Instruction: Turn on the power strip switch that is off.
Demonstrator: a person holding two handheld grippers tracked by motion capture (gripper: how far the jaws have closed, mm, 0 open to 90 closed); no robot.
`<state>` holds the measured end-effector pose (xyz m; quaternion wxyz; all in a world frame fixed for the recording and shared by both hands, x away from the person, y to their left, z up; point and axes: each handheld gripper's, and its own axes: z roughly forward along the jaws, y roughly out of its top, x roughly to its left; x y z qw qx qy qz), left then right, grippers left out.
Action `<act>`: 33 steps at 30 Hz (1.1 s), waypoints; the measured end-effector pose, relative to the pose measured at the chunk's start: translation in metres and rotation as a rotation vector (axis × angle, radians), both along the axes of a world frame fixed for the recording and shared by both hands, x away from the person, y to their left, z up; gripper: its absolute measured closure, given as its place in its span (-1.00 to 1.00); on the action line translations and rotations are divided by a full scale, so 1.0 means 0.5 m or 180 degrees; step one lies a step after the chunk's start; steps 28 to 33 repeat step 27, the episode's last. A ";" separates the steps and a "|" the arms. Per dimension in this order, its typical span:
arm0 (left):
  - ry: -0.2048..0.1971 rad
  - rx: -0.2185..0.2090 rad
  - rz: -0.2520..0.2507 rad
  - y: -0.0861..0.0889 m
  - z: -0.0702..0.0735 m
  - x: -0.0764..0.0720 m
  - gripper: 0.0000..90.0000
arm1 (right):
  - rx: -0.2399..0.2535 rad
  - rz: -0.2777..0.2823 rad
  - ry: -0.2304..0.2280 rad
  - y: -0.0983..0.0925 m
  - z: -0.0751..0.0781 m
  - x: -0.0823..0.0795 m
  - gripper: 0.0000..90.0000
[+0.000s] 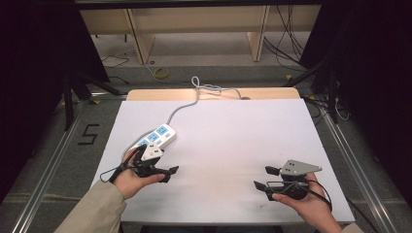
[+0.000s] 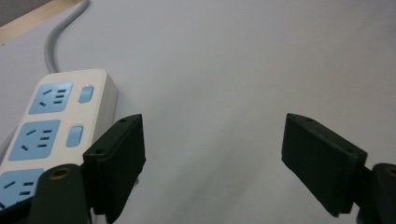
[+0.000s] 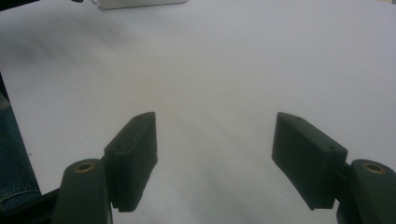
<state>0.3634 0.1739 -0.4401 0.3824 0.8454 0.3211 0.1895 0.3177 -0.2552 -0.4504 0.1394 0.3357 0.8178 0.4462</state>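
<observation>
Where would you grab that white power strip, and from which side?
Grip the power strip across its narrow width, jaws on the two long side edges, coming down from above with the open left gripper beside it. It lies flat, socket face up, and its cable leaves the far end.

Grey carpet floor point(image 1: 58, 145), wooden shelving point(image 1: 194, 29), dark curtains point(image 1: 29, 58).

The power strip point(image 2: 60, 126) just left of the left gripper point(image 2: 212, 163)'s jaws is cream-white, with light blue socket panels and light blue switches; its cable point(image 1: 187, 104) is pale grey. Both grippers have black jaws, and the right gripper point(image 1: 262, 180) carries a grey plate. The tabletop point(image 1: 233, 145) under the jaws is plain white, its far edge light wood. The sleeve point(image 1: 94, 211) is beige.
</observation>
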 end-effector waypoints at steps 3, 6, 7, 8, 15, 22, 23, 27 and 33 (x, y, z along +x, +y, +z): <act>-0.0032 -0.0011 0.0008 0.002 -0.008 -0.013 -0.55 | 0.0013 -0.0008 0.0000 0.000 0.000 0.000 -0.30; -0.0018 0.0016 0.0001 0.008 -0.018 -0.028 -0.56 | 0.0009 -0.0009 0.0001 -0.001 0.000 0.000 -0.30; -0.0020 0.0019 0.0005 0.010 -0.020 -0.033 -0.56 | 0.0007 -0.0011 0.0000 -0.001 0.000 0.000 -0.30; -0.0019 0.0035 0.0013 0.013 -0.022 -0.037 -0.57 | 0.0007 -0.0009 -0.0002 -0.001 0.000 0.000 -0.30; -0.0032 0.0125 0.0042 0.034 -0.029 -0.065 -0.57 | 0.0005 -0.0001 -0.0001 0.000 0.000 0.000 -0.30; -0.0077 0.0118 0.0074 0.039 -0.026 -0.064 -0.57 | -0.0003 0.0012 -0.0009 0.000 0.001 -0.001 -0.30; -0.0064 0.0129 0.0071 0.039 -0.027 -0.063 -0.57 | -0.0003 0.0012 -0.0009 0.000 0.001 0.000 -0.30; 0.0012 0.0174 -0.0004 0.033 -0.032 -0.064 -0.60 | 0.0004 -0.0003 -0.0012 0.000 0.001 0.000 -0.30; 0.0012 0.0174 -0.0004 0.033 -0.032 -0.064 -0.60 | 0.0004 -0.0003 -0.0012 0.000 0.001 0.000 -0.30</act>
